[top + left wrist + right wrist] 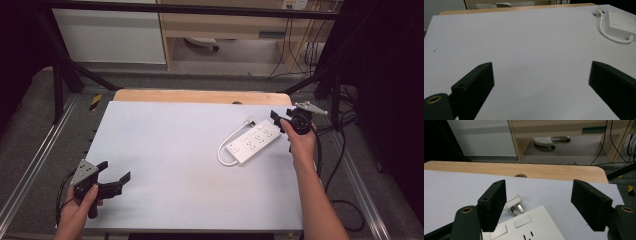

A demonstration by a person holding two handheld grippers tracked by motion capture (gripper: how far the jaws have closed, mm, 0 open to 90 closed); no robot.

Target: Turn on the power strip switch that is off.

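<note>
The white power strip (254, 141) lies flat at the right of centre in the high view, set on a slant, with its short white cable (226, 148) looped round the lower-left end and the plug (515, 206) resting on the sheet just beyond the upper end. It is judged to be a rigid plastic block, fairly light, smooth enough to slide under a push, and not fragile; the cable is soft and will trail after it. The best hold is judged to be across the narrow width near one end — the long faces are flat and parallel.

The right gripper (281, 120) is held at the strip's upper-right end, its jaws spread with nothing yet between the pads; in the right gripper view they straddle the strip's end from above. The left gripper (114, 174) is rested at the lower left of the high view, jaws wide apart and empty.

A pale matte sheet (175, 165) covers a wooden tabletop (200, 96). Beyond it a wooden desk (240, 22) and hanging cables (295, 47) are seen.
</note>
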